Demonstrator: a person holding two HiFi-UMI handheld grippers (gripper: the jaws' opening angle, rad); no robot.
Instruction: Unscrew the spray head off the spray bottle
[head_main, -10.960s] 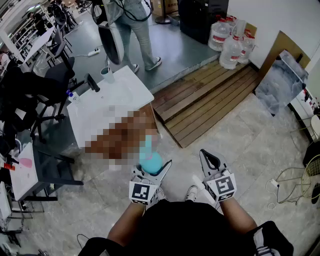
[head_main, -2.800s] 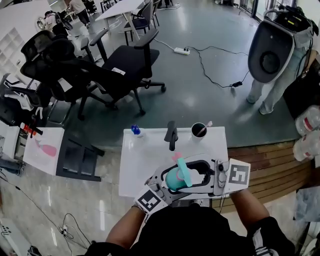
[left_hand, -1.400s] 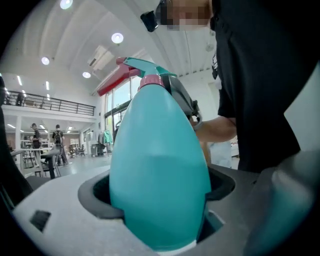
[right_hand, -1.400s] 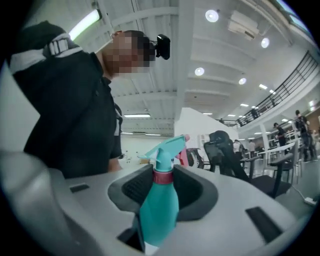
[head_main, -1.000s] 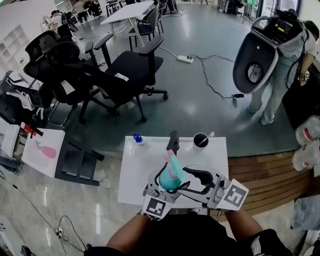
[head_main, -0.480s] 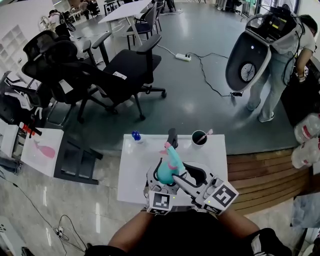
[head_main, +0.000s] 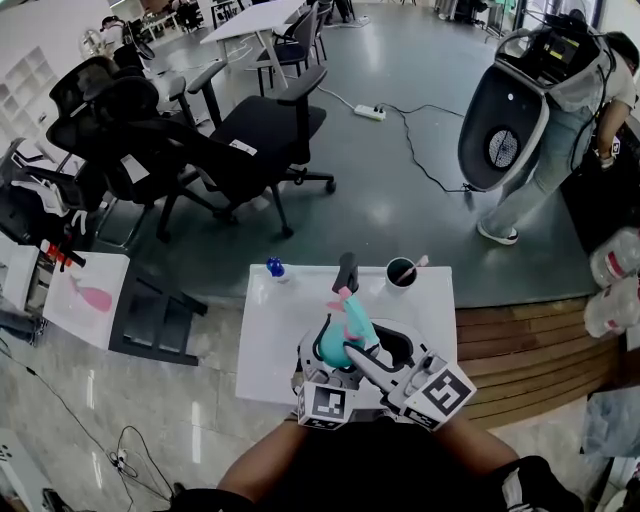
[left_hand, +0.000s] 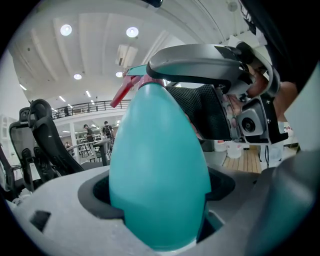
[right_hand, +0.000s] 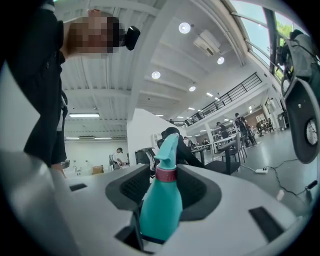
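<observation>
Left gripper is the same as a second ago, clamped on the teal spray bottle round its fat belly, over the white table. Bottle's about upright, spray head on top, pink trigger poking left. Right gripper was spread wide. Its jaws just closed in and now sit partway shut, pinching the spray head at its pink collar.

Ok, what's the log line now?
left gripper: shut on spray bottle | right gripper: just closed on its neck | spray head: still on

White table, cup, office chair
</observation>
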